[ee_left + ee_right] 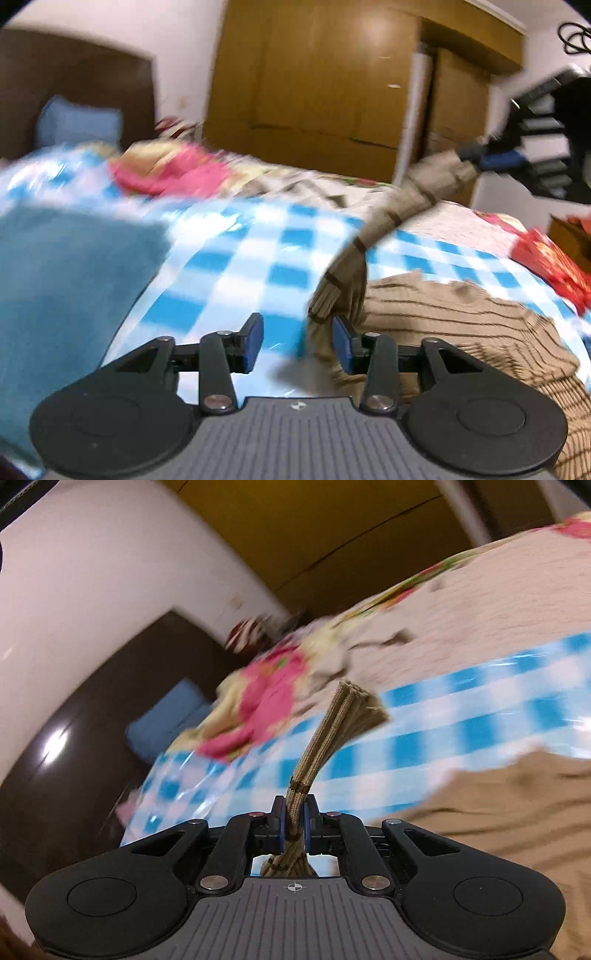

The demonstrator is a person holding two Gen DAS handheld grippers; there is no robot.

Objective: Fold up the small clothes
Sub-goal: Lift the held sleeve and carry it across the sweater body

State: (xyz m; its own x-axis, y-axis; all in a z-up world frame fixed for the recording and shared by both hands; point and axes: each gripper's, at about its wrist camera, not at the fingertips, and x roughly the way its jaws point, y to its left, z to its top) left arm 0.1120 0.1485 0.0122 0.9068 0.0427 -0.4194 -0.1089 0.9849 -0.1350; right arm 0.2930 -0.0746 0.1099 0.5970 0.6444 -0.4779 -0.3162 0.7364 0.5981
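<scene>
sweater: tan striped knit sweater [461, 317] lies on the bed's blue checked sheet [236, 258], one sleeve [406, 199] pulled up off it
right hand-held gripper [293, 823]: clamped tight on the sleeve's ribbed cuff [343, 716]
left hand-held gripper [297, 341]: spread, nothing in it, just beside the sweater's edge
risk: honestly the whole body could drag along, since nothing pins it down
other risk: cuff slips out if yanked, knit is stretchy
</scene>
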